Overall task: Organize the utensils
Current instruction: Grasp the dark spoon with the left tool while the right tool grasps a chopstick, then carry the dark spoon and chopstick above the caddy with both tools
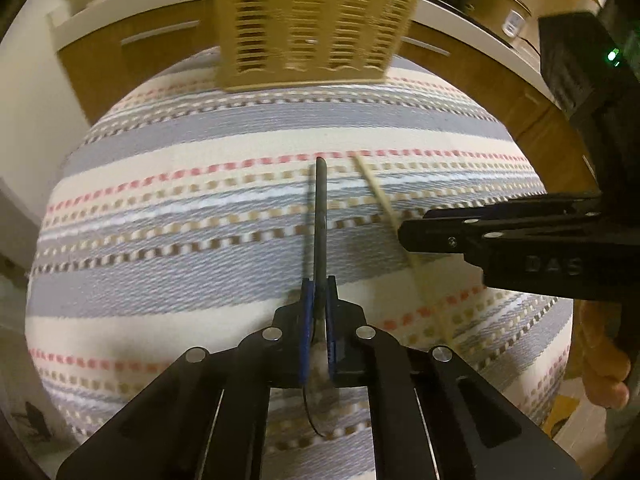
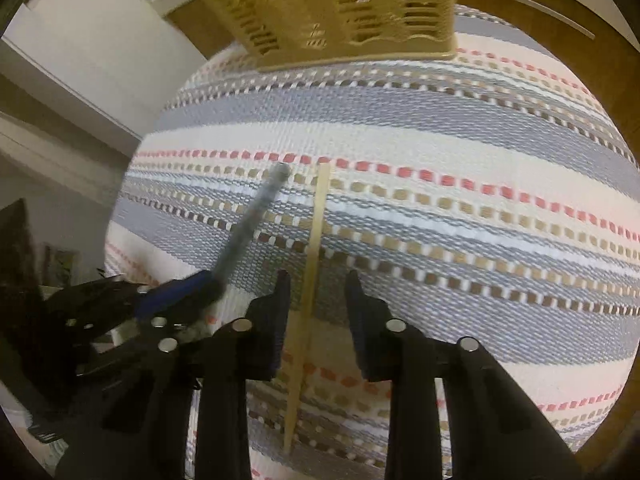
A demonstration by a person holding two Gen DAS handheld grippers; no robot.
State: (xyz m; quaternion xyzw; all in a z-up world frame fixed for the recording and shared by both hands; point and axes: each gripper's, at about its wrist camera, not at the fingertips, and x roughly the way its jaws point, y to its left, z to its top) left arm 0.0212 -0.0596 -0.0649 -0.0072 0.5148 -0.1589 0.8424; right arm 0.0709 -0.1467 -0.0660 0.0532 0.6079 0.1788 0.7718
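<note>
The left gripper (image 1: 318,300) pinches a dark utensil (image 1: 320,216) above the striped cloth (image 1: 180,208), the right gripper (image 2: 316,300) stands spread around a wooden stick (image 2: 316,232) — both still outside the slatted basket (image 1: 312,20), so sorting looks barely begun.

Striped tablecloth (image 1: 200,200), tan basket (image 1: 312,20).

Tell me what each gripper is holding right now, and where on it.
The left gripper is shut on a dark utensil, low on its handle near the bowl end. The right gripper holds nothing; its open jaws straddle a wooden chopstick on the cloth.
</note>
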